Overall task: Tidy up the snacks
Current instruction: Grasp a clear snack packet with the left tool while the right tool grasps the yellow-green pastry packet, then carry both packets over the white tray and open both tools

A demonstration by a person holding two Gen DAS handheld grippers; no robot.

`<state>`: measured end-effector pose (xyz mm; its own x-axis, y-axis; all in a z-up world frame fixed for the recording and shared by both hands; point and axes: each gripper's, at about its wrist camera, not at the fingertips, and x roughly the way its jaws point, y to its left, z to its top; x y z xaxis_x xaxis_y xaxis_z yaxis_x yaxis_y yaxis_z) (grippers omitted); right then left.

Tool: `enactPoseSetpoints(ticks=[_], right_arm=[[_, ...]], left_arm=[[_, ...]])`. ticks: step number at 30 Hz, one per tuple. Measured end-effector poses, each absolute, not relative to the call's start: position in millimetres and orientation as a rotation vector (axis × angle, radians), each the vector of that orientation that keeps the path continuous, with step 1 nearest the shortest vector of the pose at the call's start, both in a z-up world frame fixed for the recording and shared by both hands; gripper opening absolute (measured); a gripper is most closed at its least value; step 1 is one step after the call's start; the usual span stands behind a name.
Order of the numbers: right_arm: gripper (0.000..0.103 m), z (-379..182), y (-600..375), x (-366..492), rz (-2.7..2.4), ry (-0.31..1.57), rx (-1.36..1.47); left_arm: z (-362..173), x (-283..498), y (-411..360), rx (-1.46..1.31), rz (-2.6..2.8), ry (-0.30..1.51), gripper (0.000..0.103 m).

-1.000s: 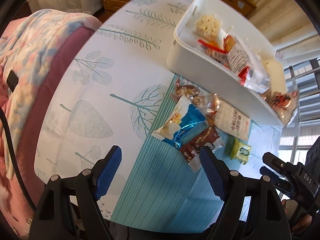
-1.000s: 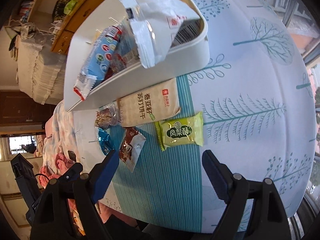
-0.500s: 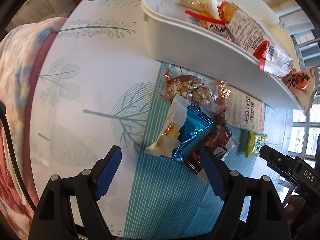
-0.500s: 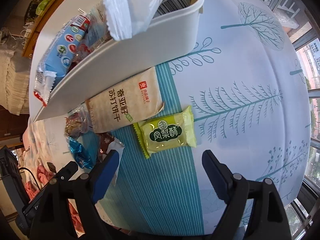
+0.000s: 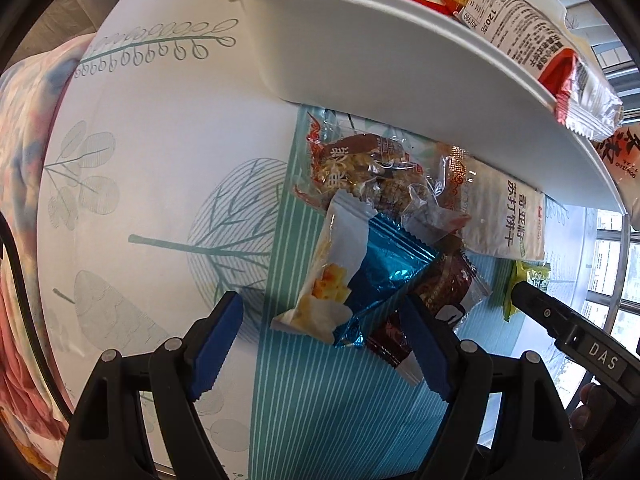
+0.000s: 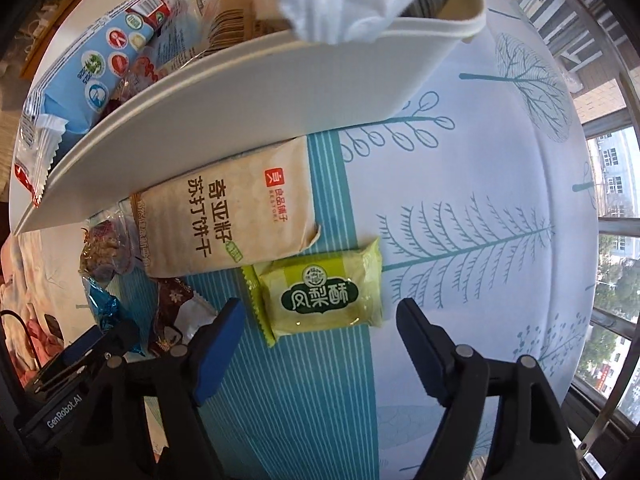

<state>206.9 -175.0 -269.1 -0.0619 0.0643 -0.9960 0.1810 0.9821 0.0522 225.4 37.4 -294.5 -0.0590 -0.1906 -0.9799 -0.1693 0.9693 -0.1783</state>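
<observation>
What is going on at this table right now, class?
A person holding two grippers is sorting snacks into a white bin that already holds several packets. The left gripper is open over a small pile: a white packet, a blue foil packet and a brown packet. The right gripper is open around a green pastry packet, beside a beige cracker packet. Nothing is gripped yet.

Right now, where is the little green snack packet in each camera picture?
Left wrist view: the small green plastic snack packet peeks out at the far right, partly behind the right hand-held gripper.
Right wrist view: it lies centre, just ahead of the open fingers.
Shared landmark: the beige cracker packet beside it.
</observation>
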Motion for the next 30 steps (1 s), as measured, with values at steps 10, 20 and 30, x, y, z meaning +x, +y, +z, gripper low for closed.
enactPoseSetpoints(ticks=[10,20,30], right_arm=[[0.069,-286,-147,214,-0.09,1.654,0.139],[0.057,-279,-158,224,-0.079,1.657,0.163],[0.053,-273,-176,208,-0.065,1.665,0.216]], left_arm=[[-300,233,26,-0.22,0.012,1.632,0.061],[-295,246,28,-0.25,0.037,1.646,0.032],[-287,229,14,-0.248,0.03,1.652,0.032]])
